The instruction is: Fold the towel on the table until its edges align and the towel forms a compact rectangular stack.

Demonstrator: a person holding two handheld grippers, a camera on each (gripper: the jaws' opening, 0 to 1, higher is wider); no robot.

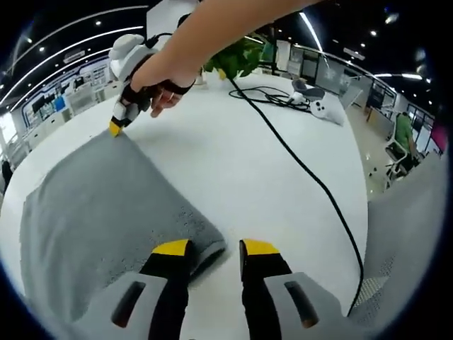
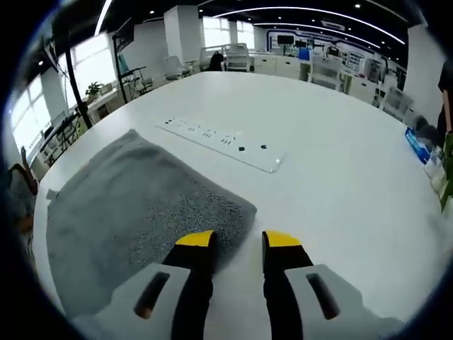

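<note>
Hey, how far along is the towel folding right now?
Done: little that shows; the gray towel lies spread flat on the white table. In hand: the left gripper and right gripper each sit open at a towel corner. Left: gripping, folding and aligning edges into a compact stack.

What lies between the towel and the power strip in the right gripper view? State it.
Nothing: in the right gripper view, a narrow stretch of bare white table separates the grey towel from the white power strip. They lie apart, not touching.

Black cable, white power strip, green plant
</note>
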